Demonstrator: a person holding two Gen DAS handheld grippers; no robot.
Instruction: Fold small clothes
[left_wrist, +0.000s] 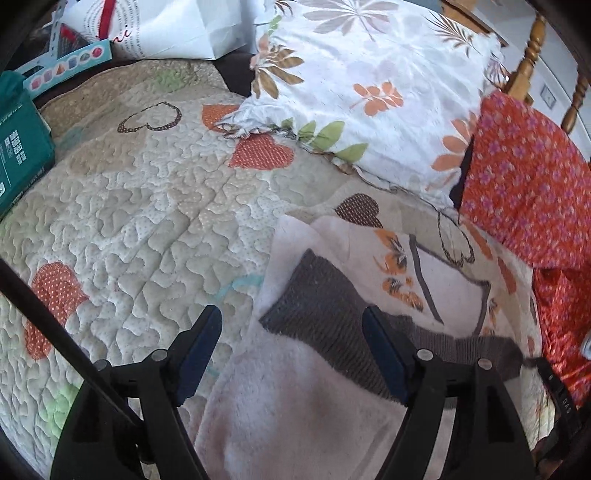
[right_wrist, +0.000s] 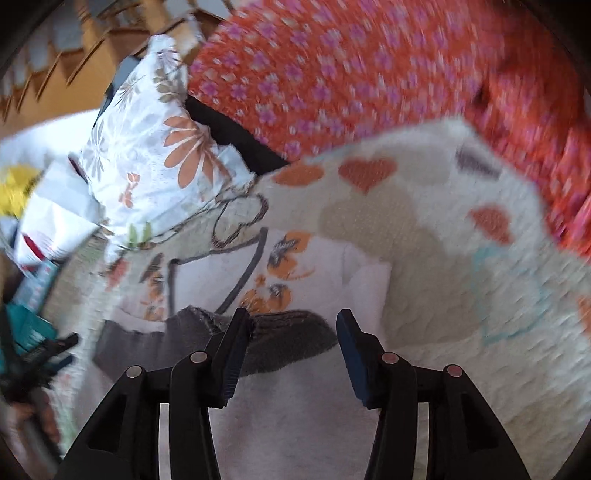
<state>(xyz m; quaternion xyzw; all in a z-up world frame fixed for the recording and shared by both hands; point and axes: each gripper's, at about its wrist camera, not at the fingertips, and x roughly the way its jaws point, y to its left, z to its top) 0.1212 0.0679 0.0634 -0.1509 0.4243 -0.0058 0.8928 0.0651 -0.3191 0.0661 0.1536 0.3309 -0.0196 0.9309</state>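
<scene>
The work surface is a bed covered by a cream quilted bedspread (left_wrist: 140, 206) patterned with hearts; a wooden headboard (left_wrist: 532, 55) stands behind it.

At far left lies a teal box (left_wrist: 22, 147), with a white paper bag (left_wrist: 166, 26) behind it. Both sit well apart from the work area, leaving the quilt bare for folding. A floral pillow (left_wrist: 369, 92) rests toward the headboard, and a red flowered cloth (left_wrist: 524, 177) lies beside it at the right.

The left gripper (left_wrist: 291, 350) hovers over the left edge of the garment with its jaws standing wide apart; nothing is clamped between them. Its left finger is over quilt, its right finger over fabric.

The garment (left_wrist: 436, 273), a small pale fleecy top with a grey ribbed band (left_wrist: 321, 302), grey trim lines and orange flower prints, lies flat on the quilt in front of the pillow, near the red cloth. It appears doubled over on itself, the grey band lying across the pale upper layer, so a fold is judged to be already laid.

The right gripper (right_wrist: 291, 347) hangs above the same garment (right_wrist: 295, 266), jaws parted and empty, over the grey band (right_wrist: 280, 339). That view is motion-blurred. Both tools open suggests release after placing.
</scene>
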